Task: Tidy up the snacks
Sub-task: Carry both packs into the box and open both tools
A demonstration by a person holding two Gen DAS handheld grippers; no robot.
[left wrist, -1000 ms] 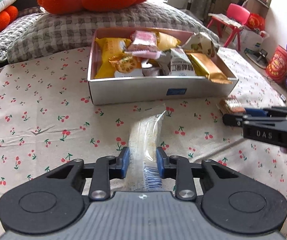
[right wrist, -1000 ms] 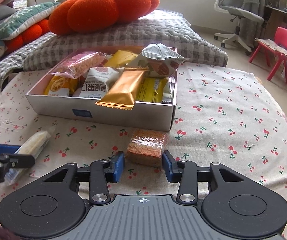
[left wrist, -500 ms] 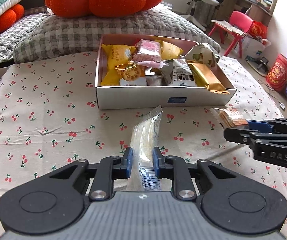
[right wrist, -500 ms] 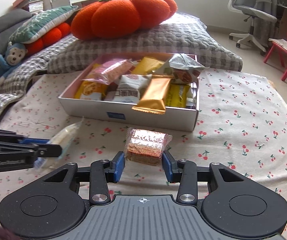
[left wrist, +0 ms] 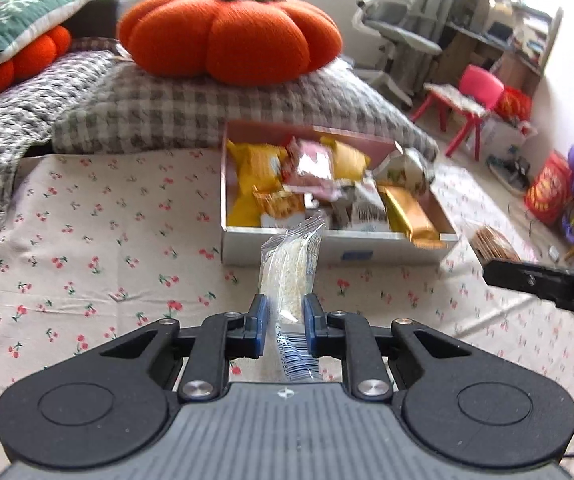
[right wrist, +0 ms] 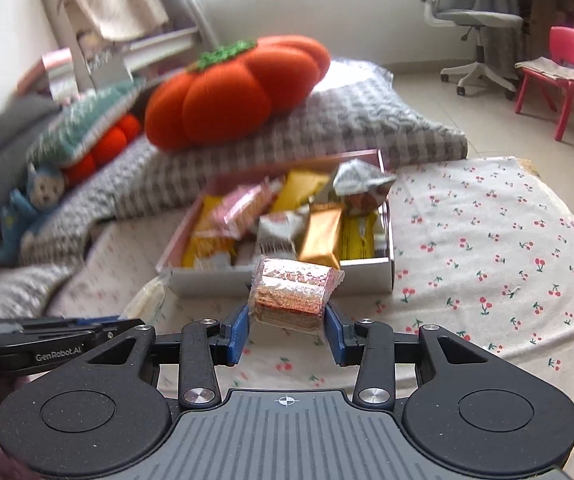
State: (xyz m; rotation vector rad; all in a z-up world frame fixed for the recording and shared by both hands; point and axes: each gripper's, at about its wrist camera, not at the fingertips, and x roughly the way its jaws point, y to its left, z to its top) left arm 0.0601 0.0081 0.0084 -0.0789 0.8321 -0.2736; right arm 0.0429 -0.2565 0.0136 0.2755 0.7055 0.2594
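A clear-wrapped pale rice bar (left wrist: pixel 291 264) sticks forward from my left gripper (left wrist: pixel 285 312), whose blue pads are shut on its lower part, off the cloth. My right gripper (right wrist: pixel 287 320) is shut on a brown cracker pack in shiny wrap (right wrist: pixel 291 292), also held in the air. Ahead of both stands the white snack box (left wrist: pixel 387 250), (right wrist: pixel 363 280), open-topped and filled with several wrapped snacks. In the left wrist view the right gripper (left wrist: pixel 543 280) shows at the right edge with the cracker pack (left wrist: pixel 491 244). The right wrist view has the left gripper (right wrist: pixel 87 330) and the rice bar (right wrist: pixel 149 294) at lower left.
A cherry-print cloth (left wrist: pixel 87 248) covers the surface. Behind the box lie a grey checked pillow (left wrist: pixel 175 116) and an orange pumpkin cushion (left wrist: pixel 231 36). More cushions and a small plush toy (right wrist: pixel 31 204) sit at the left. An office chair (right wrist: pixel 479 24) and a pink chair (right wrist: pixel 559 64) stand farther off.
Both grippers have risen, lifting the rice bar and the cracker pack off the cloth. The left jaws have narrowed onto the rice bar. The box looks farther below.
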